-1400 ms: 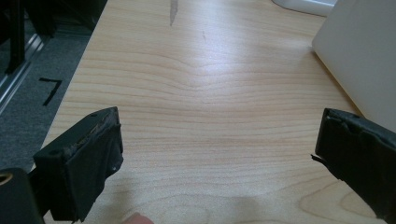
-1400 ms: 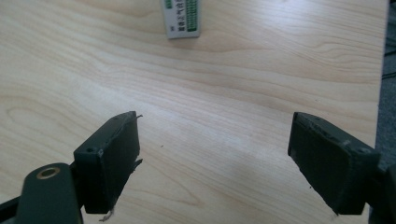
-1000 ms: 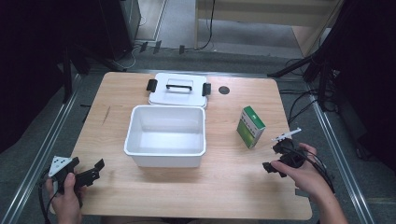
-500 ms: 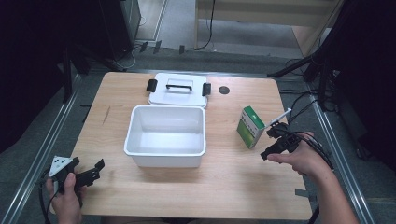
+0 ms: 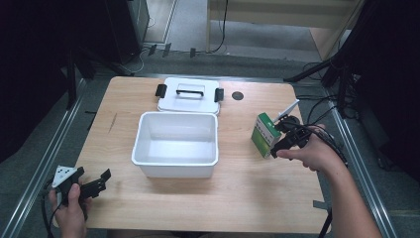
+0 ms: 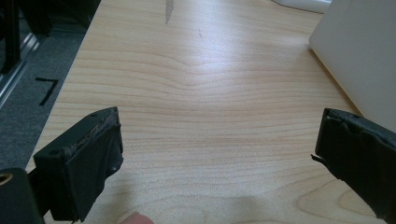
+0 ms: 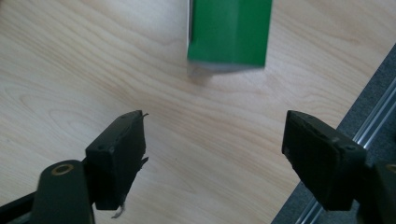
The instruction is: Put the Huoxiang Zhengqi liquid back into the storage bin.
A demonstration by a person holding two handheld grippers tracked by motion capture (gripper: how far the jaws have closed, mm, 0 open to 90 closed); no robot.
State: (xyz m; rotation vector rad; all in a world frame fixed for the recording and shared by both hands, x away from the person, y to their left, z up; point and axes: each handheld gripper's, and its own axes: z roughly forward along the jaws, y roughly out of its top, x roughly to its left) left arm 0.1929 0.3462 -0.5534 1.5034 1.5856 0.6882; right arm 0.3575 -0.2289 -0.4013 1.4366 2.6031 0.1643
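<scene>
- The white bin [image 5: 175, 144] sits open and empty mid-desk [image 5: 257, 198], its lid [image 5: 188, 94] lying just behind it.
- The green box [image 5: 264, 134] stands right of the bin, not yet gripped or packed.
- The right tool [image 5: 287, 135] hovers beside the box, jaws wide.
- The left tool [image 5: 89, 186] rests idle at the bin's front left, also wide.
</scene>
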